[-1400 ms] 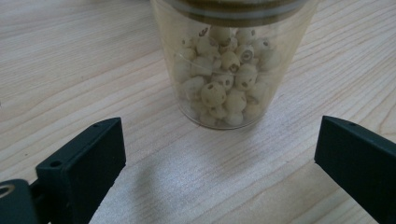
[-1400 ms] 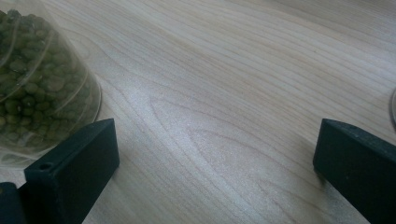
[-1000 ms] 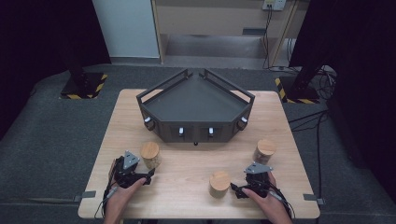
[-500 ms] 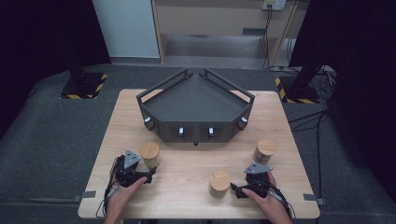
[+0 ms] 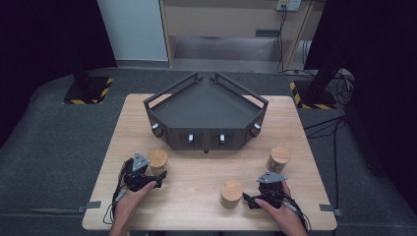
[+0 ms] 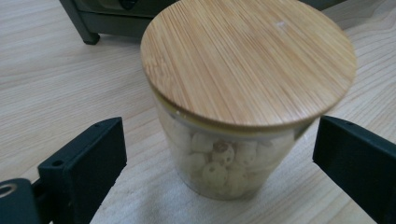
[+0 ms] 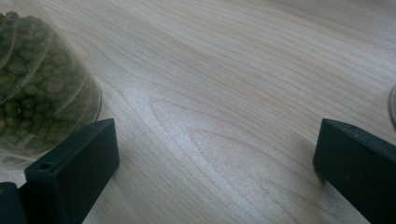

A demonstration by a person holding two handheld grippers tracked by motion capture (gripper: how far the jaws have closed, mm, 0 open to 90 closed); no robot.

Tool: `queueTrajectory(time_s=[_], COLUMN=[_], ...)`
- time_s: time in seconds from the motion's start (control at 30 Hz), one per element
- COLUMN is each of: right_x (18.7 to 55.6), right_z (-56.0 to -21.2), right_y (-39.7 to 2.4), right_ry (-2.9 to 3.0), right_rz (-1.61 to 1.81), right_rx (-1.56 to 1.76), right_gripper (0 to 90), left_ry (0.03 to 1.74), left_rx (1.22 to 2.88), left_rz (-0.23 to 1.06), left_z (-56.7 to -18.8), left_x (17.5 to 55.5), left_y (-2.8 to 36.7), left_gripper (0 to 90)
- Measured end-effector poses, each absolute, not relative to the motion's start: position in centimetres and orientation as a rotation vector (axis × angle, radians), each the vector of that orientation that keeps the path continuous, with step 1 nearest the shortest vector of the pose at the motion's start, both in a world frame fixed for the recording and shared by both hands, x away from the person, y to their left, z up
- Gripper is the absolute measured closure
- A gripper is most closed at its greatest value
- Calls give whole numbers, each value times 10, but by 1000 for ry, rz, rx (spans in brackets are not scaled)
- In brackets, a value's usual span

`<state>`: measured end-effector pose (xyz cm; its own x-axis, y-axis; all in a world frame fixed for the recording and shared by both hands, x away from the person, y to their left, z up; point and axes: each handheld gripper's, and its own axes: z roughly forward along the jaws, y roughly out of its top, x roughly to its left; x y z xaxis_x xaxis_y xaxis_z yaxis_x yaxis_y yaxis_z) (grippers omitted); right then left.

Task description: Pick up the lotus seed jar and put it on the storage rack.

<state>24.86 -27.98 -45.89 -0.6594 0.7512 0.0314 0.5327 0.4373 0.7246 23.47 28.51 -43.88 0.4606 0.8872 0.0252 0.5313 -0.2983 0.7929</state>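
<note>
Reaching for the jar of pale beads (image 6: 233, 116), the left gripper (image 5: 147, 174) has its jaws spread wide to either side of the glass, not yet touching, so nothing is grasped. That jar stands on the bench (image 5: 196, 206) near its front left, bamboo lid on. The right gripper (image 7: 215, 172) rests open on bare wood beside the jar of green beans (image 7: 42, 88). All three jars sit outside the dark tray (image 5: 206, 105); everything, I judge, remains to do.

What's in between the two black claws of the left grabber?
A glass jar with a bamboo lid, full of pale round bits, stands between the open left gripper jaws, untouched, in the left gripper view.
</note>
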Motion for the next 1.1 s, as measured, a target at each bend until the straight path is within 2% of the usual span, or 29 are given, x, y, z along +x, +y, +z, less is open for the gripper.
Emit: queueTrajectory(time_s=[0.63,0.87,1.0,1.1], right_x=[248,248,248,248], right_z=[-459,-459,-459,-459], right_y=[-279,-279,-279,-279], right_ry=[2395,2394,2393,2393], right_rz=[1048,1048,1047,1047], right_rx=[1109,1109,1111,1112], right_gripper=[3,3,3,3], left_ry=[1157,1151,1102,1098], left_rx=[1975,1951,1968,1968], left_rz=[634,615,619,621], left_z=[-445,-448,-448,-448], left_x=[252,252,250,250], left_y=[276,282,282,283], left_gripper=[49,131,233,243])
